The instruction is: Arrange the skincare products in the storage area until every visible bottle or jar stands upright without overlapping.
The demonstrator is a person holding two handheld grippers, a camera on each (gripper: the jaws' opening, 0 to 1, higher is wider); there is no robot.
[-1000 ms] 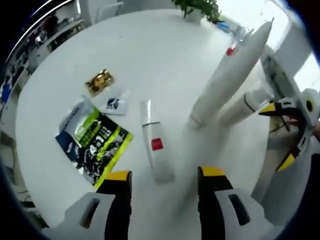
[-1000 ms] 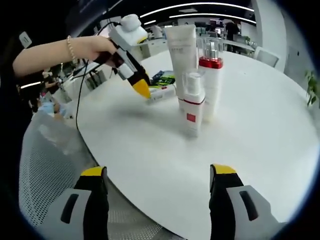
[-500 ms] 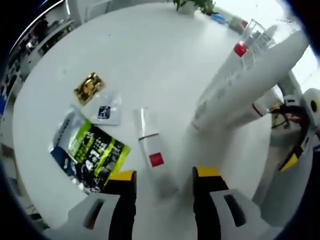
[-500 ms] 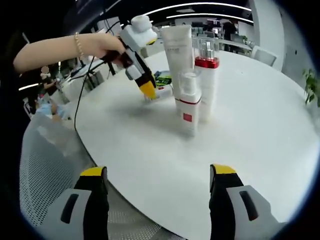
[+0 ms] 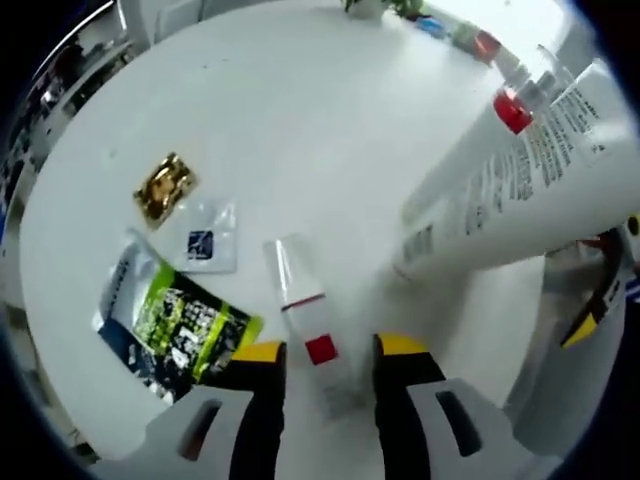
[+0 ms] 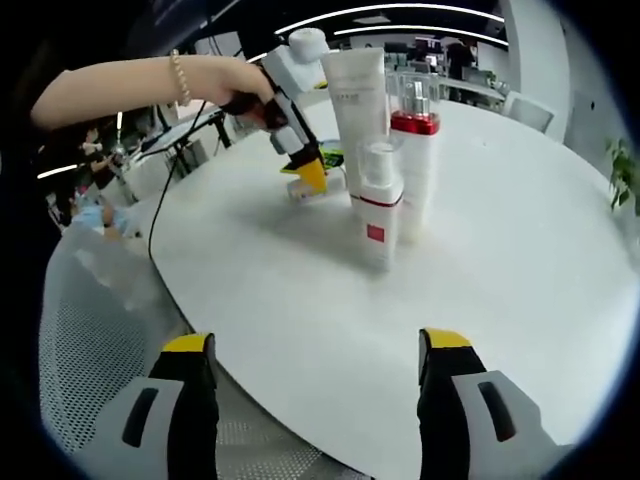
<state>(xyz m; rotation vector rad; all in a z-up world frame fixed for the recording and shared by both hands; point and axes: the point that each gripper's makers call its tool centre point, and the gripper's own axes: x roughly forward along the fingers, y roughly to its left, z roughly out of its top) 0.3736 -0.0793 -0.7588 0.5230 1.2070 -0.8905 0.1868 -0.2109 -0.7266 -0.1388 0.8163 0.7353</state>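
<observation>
The round white bench (image 5: 300, 90) carries, in the left gripper view, a white bottle with a red band and red square label (image 5: 303, 305) lying flat on its side, with a green, black and blue printed pouch (image 5: 170, 325), a clear sachet with a dark blue mark (image 5: 205, 238) and a gold foil sachet (image 5: 162, 186) lying flat near it. In the right gripper view, three containers stand upright close together on the bench: a tall white tube (image 6: 360, 95), a clear-capped pump bottle with a red collar (image 6: 415, 150) and a smaller white bottle with a red band and clear cap (image 6: 375, 205) in front. A potted green plant (image 5: 385, 6) sits at the bench's far edge.
</observation>
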